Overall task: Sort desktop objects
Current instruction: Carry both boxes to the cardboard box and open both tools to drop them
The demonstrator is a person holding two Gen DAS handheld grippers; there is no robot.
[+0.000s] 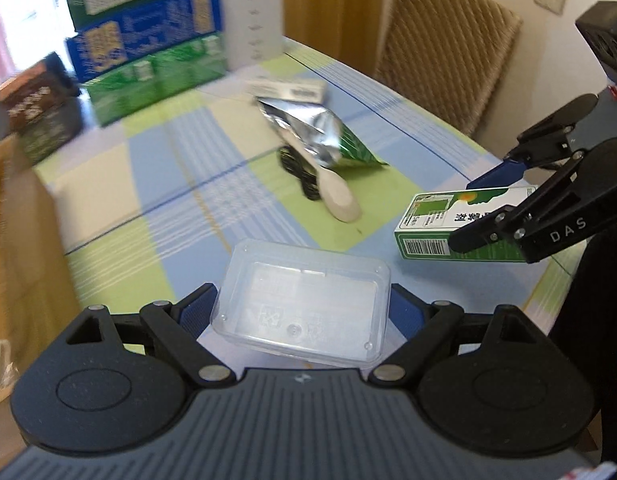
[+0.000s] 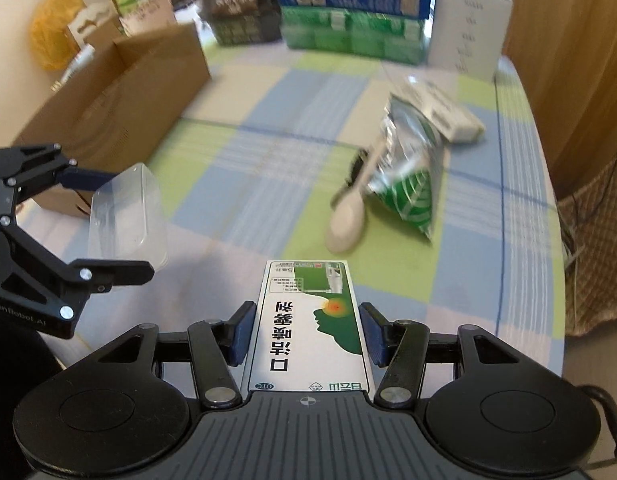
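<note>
My left gripper [image 1: 304, 312] is shut on a clear plastic box [image 1: 304, 308] and holds it above the checked tablecloth; the box also shows in the right wrist view [image 2: 128, 216]. My right gripper [image 2: 306, 332] is shut on a green and white medicine carton [image 2: 310, 328], which also shows in the left wrist view [image 1: 456, 224]. A white plastic spoon [image 2: 346, 220], a silver and green foil pouch [image 2: 408, 172] and a small white carton [image 2: 444, 114] lie on the table further off. Something black lies under the spoon.
An open cardboard box [image 2: 120, 96] stands at the table's left side. Stacked blue, green, brown and white cartons [image 2: 348, 12] line the far edge. A wicker chair [image 1: 444, 52] stands beyond the table's right edge.
</note>
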